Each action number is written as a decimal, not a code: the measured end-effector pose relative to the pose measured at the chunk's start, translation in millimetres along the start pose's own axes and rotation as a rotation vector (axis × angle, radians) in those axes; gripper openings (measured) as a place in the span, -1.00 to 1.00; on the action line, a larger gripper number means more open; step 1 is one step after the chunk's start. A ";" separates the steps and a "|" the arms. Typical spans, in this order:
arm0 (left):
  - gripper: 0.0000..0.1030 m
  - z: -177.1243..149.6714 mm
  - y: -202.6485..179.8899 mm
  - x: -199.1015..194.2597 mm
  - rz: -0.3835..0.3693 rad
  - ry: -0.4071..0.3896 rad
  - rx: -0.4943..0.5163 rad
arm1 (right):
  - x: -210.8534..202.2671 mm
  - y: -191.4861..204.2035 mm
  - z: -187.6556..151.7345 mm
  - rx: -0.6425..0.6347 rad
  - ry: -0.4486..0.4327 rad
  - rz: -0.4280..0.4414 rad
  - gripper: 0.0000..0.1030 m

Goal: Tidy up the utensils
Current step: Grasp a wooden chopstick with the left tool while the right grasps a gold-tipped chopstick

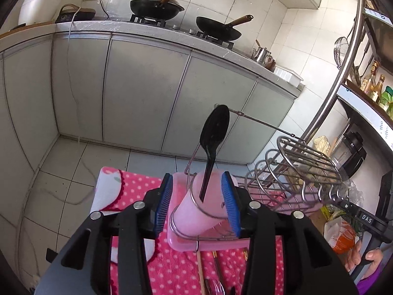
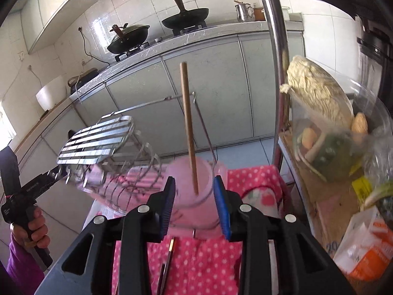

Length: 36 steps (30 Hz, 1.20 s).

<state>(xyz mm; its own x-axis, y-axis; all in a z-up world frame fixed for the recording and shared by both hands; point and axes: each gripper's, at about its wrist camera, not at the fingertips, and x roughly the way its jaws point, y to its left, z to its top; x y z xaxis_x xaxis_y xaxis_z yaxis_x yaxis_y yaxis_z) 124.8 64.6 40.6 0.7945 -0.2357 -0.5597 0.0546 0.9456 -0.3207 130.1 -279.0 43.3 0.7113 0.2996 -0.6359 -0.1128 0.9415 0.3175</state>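
Left wrist: left gripper [image 1: 197, 202] parted, empty, angled down; right gripper [image 2: 195, 205] likewise.

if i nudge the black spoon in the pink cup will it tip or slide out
The black spoon looks like thin plastic, so probably light and easy to swing. It stands bowl-up, leaning in the pink cup, so top-heavy; a nudge would likely tilt it to the other side. The cup wall and wire ring should keep it in.

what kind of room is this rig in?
Most likely a home kitchen. A gas stove with two black woks sits on a tiled counter over grey cabinets, a metal kettle stands further along, and shelves at the side hold sauce bottles.
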 end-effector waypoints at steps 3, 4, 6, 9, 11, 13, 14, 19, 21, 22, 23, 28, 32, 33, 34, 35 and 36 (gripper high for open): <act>-0.20 -19.5 -0.1 -12.8 0.004 0.034 0.005 | -9.0 1.7 -26.2 0.021 0.019 0.014 -0.39; -0.20 -27.1 -0.3 -15.6 0.004 0.053 0.009 | -9.7 2.5 -33.4 0.023 0.029 0.020 -0.39; -0.20 -43.5 -1.3 -18.2 -0.002 0.097 0.011 | -7.9 6.5 -50.2 0.027 0.066 0.038 -0.39; -0.20 -67.6 -4.5 -13.9 -0.010 0.178 0.009 | 1.0 15.4 -70.2 0.028 0.124 0.056 -0.39; -0.20 -83.6 -5.2 -6.9 -0.009 0.229 0.008 | 6.5 20.6 -83.0 0.033 0.154 0.064 -0.39; -0.31 -98.9 -5.9 3.9 0.007 0.286 0.007 | 14.1 24.2 -95.1 0.046 0.185 0.077 -0.39; -0.43 -105.0 -6.3 10.8 0.011 0.319 0.004 | 18.7 25.4 -99.8 0.052 0.200 0.082 -0.39; -0.53 -121.7 -7.7 51.4 0.039 0.446 -0.012 | 42.9 20.7 -118.8 0.106 0.303 0.106 -0.41; -0.53 -123.0 -9.4 66.1 0.074 0.471 -0.003 | 51.6 18.2 -121.2 0.127 0.333 0.126 -0.45; -0.53 -123.0 -11.3 75.1 0.083 0.486 0.003 | 54.9 17.6 -122.2 0.133 0.340 0.128 -0.45; -0.53 -123.7 -13.9 81.1 0.089 0.497 0.008 | 57.6 17.6 -122.3 0.133 0.345 0.126 -0.45; -0.54 -130.5 -20.1 114.3 0.133 0.561 0.028 | 70.2 16.4 -118.8 0.133 0.365 0.123 -0.46; -0.87 -131.8 -22.4 126.3 0.168 0.558 0.053 | 79.3 16.2 -118.2 0.130 0.378 0.118 -0.46; -0.87 -131.2 -21.9 126.3 0.163 0.556 0.054 | 81.7 16.5 -118.5 0.131 0.383 0.119 -0.46; -0.88 -130.0 -20.6 127.0 0.159 0.555 0.046 | 84.3 16.8 -118.7 0.132 0.389 0.119 -0.47; -0.88 -128.7 -19.4 126.4 0.155 0.554 0.039 | 86.5 17.3 -118.4 0.131 0.392 0.118 -0.47; -0.88 -128.3 -17.3 123.3 0.148 0.550 0.031 | 88.1 18.1 -118.3 0.128 0.395 0.115 -0.47</act>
<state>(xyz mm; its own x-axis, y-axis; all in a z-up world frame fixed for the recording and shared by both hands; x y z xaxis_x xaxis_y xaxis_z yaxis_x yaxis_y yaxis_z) 144.3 -9.7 -120.9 0.3632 -0.1742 -0.9153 -0.0092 0.9816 -0.1905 108.6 -217.4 -90.2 0.3762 0.4610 -0.8037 -0.0709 0.8792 0.4711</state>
